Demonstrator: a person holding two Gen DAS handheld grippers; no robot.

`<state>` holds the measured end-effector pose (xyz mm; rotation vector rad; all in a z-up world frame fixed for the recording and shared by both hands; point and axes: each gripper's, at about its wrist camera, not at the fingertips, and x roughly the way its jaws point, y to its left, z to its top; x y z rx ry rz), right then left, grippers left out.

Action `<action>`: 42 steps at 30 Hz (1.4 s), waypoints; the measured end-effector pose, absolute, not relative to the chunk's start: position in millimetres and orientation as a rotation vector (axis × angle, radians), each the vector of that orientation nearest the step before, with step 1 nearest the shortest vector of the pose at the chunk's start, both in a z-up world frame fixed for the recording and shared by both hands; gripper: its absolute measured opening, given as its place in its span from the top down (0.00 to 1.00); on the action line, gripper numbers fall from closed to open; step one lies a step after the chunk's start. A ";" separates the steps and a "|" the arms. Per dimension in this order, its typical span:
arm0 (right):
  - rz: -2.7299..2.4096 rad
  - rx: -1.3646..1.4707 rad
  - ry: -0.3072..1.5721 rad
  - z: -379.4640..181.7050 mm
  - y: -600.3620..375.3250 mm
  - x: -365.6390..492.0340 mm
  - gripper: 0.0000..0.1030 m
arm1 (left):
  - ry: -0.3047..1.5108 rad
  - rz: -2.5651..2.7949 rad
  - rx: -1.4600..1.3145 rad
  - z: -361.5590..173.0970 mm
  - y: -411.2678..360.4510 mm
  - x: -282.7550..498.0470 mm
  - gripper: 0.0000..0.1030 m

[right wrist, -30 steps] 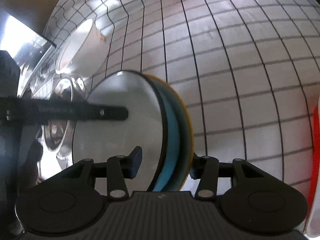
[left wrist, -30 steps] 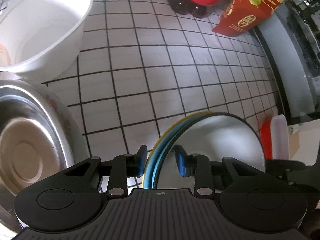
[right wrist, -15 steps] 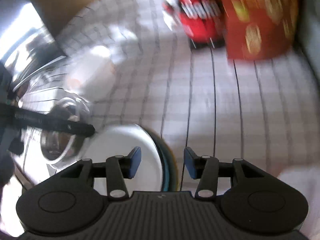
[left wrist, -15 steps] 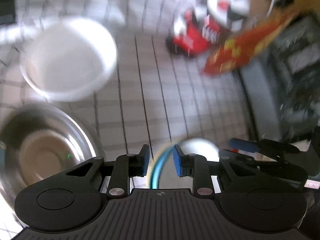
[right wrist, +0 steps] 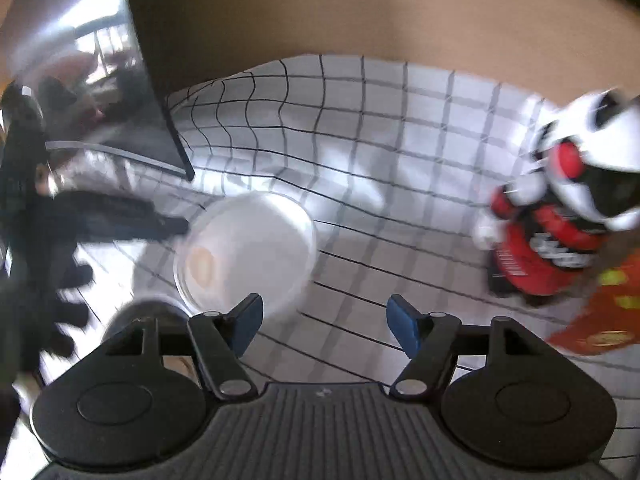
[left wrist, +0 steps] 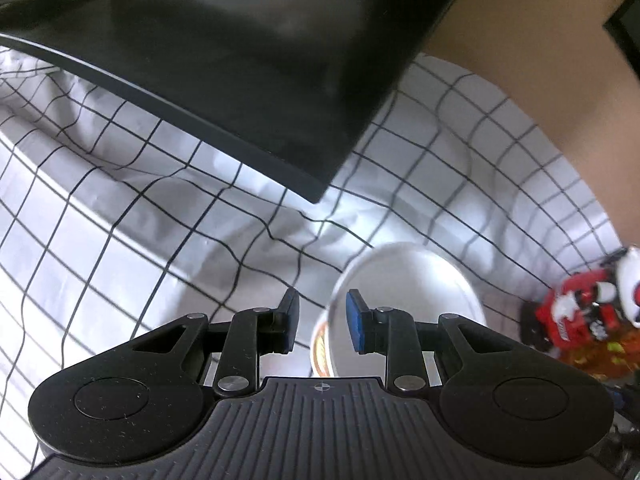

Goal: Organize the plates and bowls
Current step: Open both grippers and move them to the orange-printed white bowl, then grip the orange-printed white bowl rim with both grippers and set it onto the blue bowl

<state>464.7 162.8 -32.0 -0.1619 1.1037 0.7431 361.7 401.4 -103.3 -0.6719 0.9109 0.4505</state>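
Both grippers have swung away from the stacked plates, which are gone from both views. Nearest, the right gripper (right wrist: 325, 322) has just been spreading its jaws and stands released, nothing between them. The left gripper (left wrist: 322, 318) is part-open; whether its pads press the white bowl (left wrist: 408, 300) rim I cannot tell. That bowl sits on the checked tablecloth (right wrist: 380, 184). Beyond it lies a black panel (left wrist: 248, 64); right of the bowl sits a red toy (right wrist: 560, 236).
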 end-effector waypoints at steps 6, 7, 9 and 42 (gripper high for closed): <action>0.679 -0.044 1.249 -95.8 191.6 505.6 0.31 | 0.935 0.471 -0.698 -121.9 404.6 366.4 0.70; 0.670 -0.040 1.264 -104.5 194.4 508.8 0.36 | 0.938 0.459 -0.706 -124.5 404.3 368.1 0.70; 0.732 0.001 1.344 -118.7 197.4 513.4 0.54 | 0.950 0.433 -0.717 -128.9 402.7 374.0 0.71; 0.470 0.134 1.235 -106.4 8.0 467.3 0.66 | 1.139 -0.025 -0.556 -130.9 241.9 425.6 0.81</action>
